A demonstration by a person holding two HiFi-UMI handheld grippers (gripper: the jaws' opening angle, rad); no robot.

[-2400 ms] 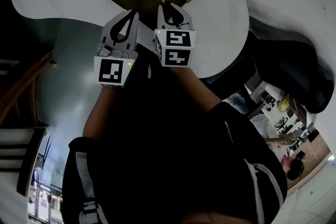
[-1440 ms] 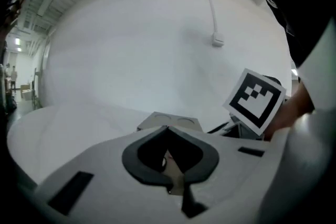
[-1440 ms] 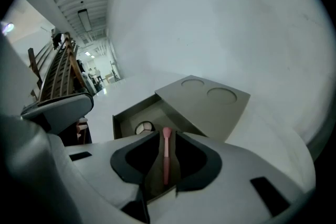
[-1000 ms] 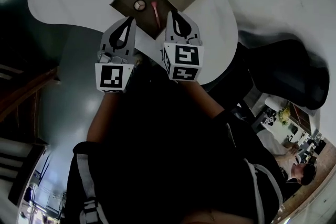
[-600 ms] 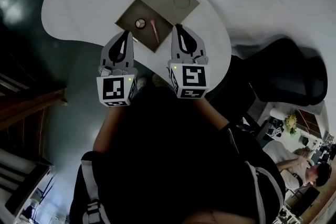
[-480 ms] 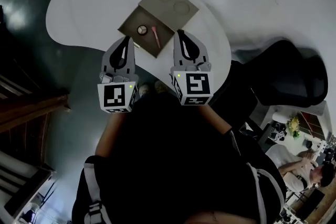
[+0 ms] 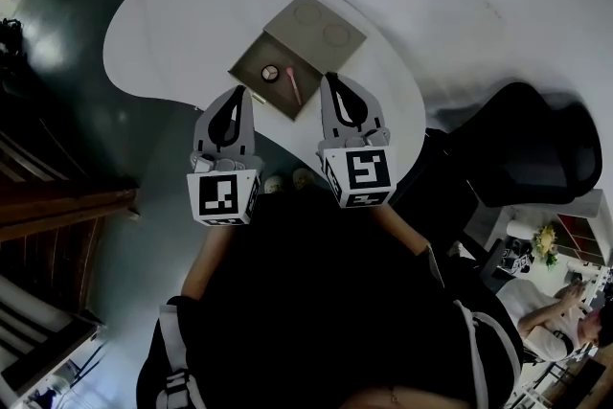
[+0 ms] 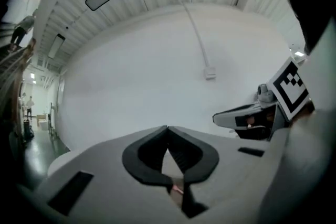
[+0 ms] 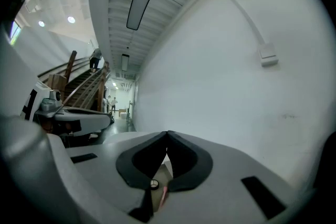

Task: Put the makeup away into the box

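An open tan box (image 7: 257, 67) lies on the white table (image 7: 163, 34), its lid (image 7: 321, 29) flat beside it. Inside are a round compact (image 7: 270, 73) and a pink makeup stick (image 7: 291, 83). My left gripper (image 7: 233, 96) and right gripper (image 7: 340, 83) hover side by side, high above the table's near edge, both shut and empty. In the left gripper view the tips (image 8: 167, 127) meet, and the pink stick (image 8: 177, 188) shows below them. In the right gripper view the shut tips (image 9: 167, 134) stand over the compact (image 9: 154, 183) and the stick (image 9: 163, 192).
A black chair (image 7: 517, 148) stands right of the table. Dark floor (image 7: 144, 196) and wooden stairs (image 7: 48, 206) lie to the left. A white wall (image 8: 157, 76) rises behind the table. People stand in the distance at the lower right (image 7: 565, 302).
The pink stick, earlier in the right gripper over the box, now lies inside it. Both grippers have risen and drawn back from the box, staying shut.
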